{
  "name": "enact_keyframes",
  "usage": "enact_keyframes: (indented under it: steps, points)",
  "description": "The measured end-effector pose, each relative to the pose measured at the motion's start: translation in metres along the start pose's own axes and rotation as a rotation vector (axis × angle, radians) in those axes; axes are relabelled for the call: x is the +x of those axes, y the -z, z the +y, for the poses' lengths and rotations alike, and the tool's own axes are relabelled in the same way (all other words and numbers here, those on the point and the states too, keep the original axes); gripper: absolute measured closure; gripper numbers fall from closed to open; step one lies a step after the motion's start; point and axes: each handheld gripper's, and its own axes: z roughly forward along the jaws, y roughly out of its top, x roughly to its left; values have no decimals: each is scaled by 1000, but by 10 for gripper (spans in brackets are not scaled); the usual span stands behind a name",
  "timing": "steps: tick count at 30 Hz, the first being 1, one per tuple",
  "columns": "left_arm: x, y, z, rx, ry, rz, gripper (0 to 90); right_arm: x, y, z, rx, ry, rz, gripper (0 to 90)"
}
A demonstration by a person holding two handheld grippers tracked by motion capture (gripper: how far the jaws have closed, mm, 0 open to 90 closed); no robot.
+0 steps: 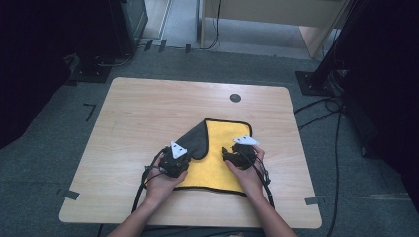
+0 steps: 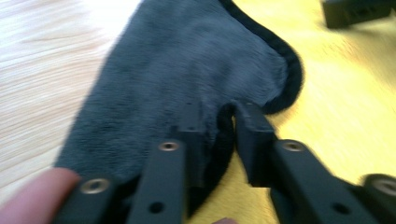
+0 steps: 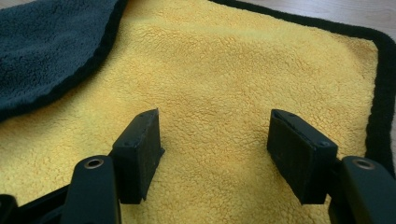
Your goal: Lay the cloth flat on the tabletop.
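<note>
A yellow cloth [image 1: 217, 153] with black edging lies on the wooden table [image 1: 148, 108], near its front middle. Its left corner is folded over, so the dark grey underside [image 1: 195, 138] faces up. My left gripper [image 1: 188, 154] sits at that flap's near edge. In the left gripper view it [image 2: 224, 121] is shut on a pinched ridge of the grey flap [image 2: 187, 60], beside the yellow side [image 2: 345, 93]. My right gripper [image 1: 236, 150] rests over the cloth's right half. It [image 3: 215, 135] stands open above the yellow pile [image 3: 233, 70], with nothing between its fingers; the grey flap [image 3: 46, 42] lies upper left.
A small dark round cap [image 1: 235, 98] is set in the tabletop behind the cloth. Bare wood surrounds the cloth on all sides. Black stands and cables [image 1: 321, 111] lie on the grey floor to the right and at the back left.
</note>
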Motion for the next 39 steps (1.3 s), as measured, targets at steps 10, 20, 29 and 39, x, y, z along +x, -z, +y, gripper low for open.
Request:
enact_keyframes:
  steps: [10, 20, 29, 39]
  points:
    - [74, 8, 24, -87, 179, 100, 827, -1, 1, -1, 2, 13, 7, 342]
    - [135, 7, 30, -141, 365, 177, 694, -2, 2, -2, 4, 18, 21, 337]
    - [86, 4, 8, -47, 247, 13, 859, -3, 4, -3, -3, 22, 29, 358]
    - [88, -17, 21, 50, 206, 68, 898, -2, 4, -3, -3, 24, 24, 360]
